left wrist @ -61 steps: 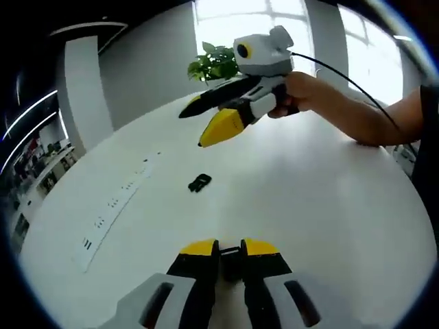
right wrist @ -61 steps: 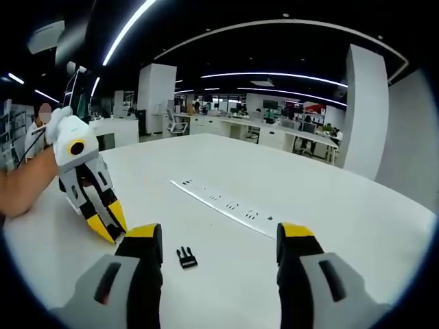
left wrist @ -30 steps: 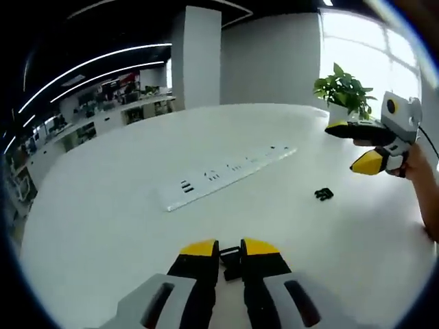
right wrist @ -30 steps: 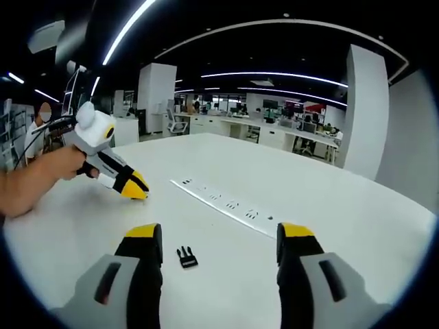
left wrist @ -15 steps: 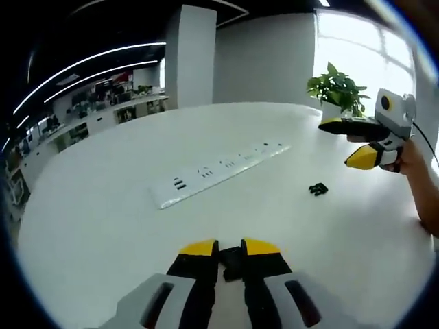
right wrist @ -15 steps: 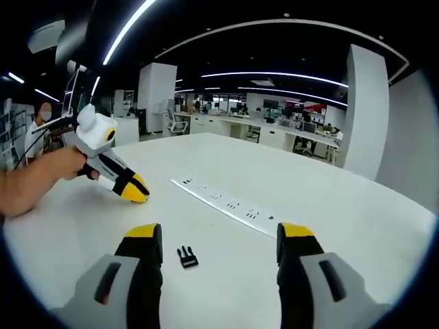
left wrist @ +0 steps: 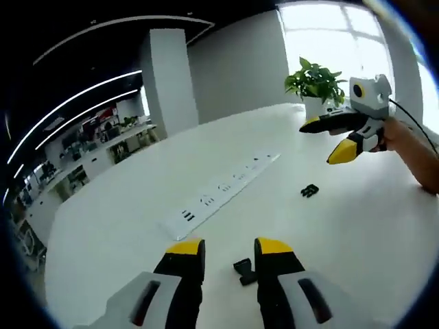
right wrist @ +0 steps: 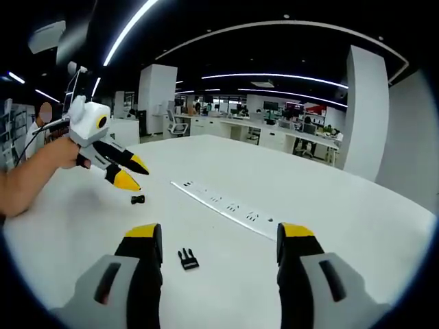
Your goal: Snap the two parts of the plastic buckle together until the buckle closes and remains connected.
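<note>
The left gripper [left wrist: 230, 250] is held above the white table [left wrist: 123, 205] with its yellow-tipped jaws a little apart, and it holds nothing; one black buckle part [left wrist: 244, 269] lies on the table between those jaws, close against the right one, and I cannot tell if it touches it. In the right gripper view this same gripper [right wrist: 125, 171] appears at the left, raised over the table in a person's hand [right wrist: 65, 154], its two dark and yellow jaws spread; below its tips the small black piece [right wrist: 138, 199] rests on the surface.

The right gripper [right wrist: 219, 240] has its jaws wide apart and they grip nothing; the pronged buckle part [right wrist: 186, 258] lies flat on the table between them, nearer to the left jaw and not touching it. In the left gripper view that gripper [left wrist: 343, 137] shows at the right, held in a hand [left wrist: 405, 140] above the table, and this buckle part [left wrist: 309, 190] lies beneath it. The two parts are well apart, not joined.

A long white power strip [right wrist: 226, 205] runs across the table between the two grippers; a potted green plant [left wrist: 314, 82] stands at the far edge by the window.
</note>
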Demonstrator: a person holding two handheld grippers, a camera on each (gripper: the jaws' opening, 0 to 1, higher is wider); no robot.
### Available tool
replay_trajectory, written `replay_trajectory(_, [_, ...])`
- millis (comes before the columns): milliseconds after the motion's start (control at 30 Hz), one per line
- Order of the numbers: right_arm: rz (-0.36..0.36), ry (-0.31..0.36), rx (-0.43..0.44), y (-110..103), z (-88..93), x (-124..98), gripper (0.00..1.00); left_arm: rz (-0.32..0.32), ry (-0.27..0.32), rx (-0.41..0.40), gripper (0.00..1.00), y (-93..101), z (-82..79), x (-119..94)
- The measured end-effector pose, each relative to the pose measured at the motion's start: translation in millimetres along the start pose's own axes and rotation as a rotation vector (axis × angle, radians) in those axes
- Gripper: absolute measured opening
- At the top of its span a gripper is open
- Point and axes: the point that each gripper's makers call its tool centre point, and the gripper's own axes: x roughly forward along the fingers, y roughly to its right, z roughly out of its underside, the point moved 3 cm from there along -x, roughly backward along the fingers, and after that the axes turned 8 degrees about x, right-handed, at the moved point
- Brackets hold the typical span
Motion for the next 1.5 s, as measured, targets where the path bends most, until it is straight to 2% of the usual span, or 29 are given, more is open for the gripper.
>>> replay_trajectory(33, [0.000, 0.003, 0.003, 0, -0.6, 0, 0.67, 0.015, -0.010, 0.058, 0.29, 0.7, -0.3, 1])
replay_trajectory(100, [-0.001, 0.004, 0.004, 0, -1.0, -1, 0.67, 0.000, -0.096, 0.142, 0.29, -8.6, 5.5, 4])
replay_trajectory(133, [-0.001, 0.003, 0.002, -1, -0.8, -1, 0.67, -0.019, -0.134, 0.236, 0.29, -16.3, 6.2, 5])
replay_trajectory(200, [0.000, 0.005, 0.001, 0, -1.5, -1, 0.67, -0.011, -0.172, 0.349, 0.33, -22.6, 5.9, 7])
replay_trajectory(300, [0.005, 0.014, 0.001, 2, -5.0, -4, 0.67, 0.065, -0.249, 0.410, 0.34, -25.4, 13.2, 8])
replay_trajectory(367, [0.006, 0.017, 0.002, 2, -6.0, -5, 0.67, 0.089, -0.267, 0.469, 0.34, -26.6, 16.5, 11])
replay_trajectory(400, [0.007, 0.018, 0.002, 2, -6.4, -5, 0.67, 0.093, -0.297, 0.464, 0.34, -29.1, 20.4, 11])
replay_trajectory(433, [0.007, 0.020, 0.002, 2, -7.0, -5, 0.67, 0.088, -0.291, 0.450, 0.34, -31.8, 19.6, 12])
replay_trajectory(500, [0.005, 0.023, 0.004, 1, -8.0, -6, 0.67, 0.081, -0.263, 0.353, 0.31, -35.9, 15.4, 13])
replay_trajectory(567, [0.003, 0.024, 0.004, 0, -8.4, -5, 0.67, 0.106, -0.218, 0.211, 0.26, -34.3, 9.3, 14])
replay_trajectory(600, [0.002, 0.023, 0.003, 0, -8.5, -5, 0.67, 0.123, -0.199, 0.166, 0.26, -32.4, 6.6, 15])
replay_trajectory(700, [0.004, 0.025, 0.001, 1, -9.2, -6, 0.67, 0.143, -0.194, 0.169, 0.26, -26.3, 6.1, 16])
replay_trajectory(767, [0.006, 0.028, 0.001, 1, -10.1, -7, 0.67, 0.167, -0.214, 0.181, 0.26, -17.3, 9.4, 18])
replay_trajectory(900, [0.004, 0.032, 0.000, 1, -11.9, -7, 0.67, 0.236, -0.224, 0.147, 0.26, 0.4, 6.5, 18])
replay_trajectory(1000, [0.003, 0.033, 0.000, 0, -12.3, -8, 0.67, 0.220, -0.272, 0.117, 0.26, 0.3, 6.1, 20])
replay_trajectory(1100, [0.004, 0.036, -0.001, 0, -13.5, -9, 0.67, 0.204, -0.334, 0.110, 0.26, 3.3, 12.5, 22])
replay_trajectory(1333, [0.005, 0.045, -0.001, 0, -16.3, -10, 0.67, 0.187, -0.366, 0.134, 0.26, 5.4, 19.0, 27])
replay_trajectory(1500, [0.002, 0.044, -0.001, -1, -16.4, -9, 0.67, 0.174, -0.360, 0.135, 0.26, 0.9, 17.0, 26])
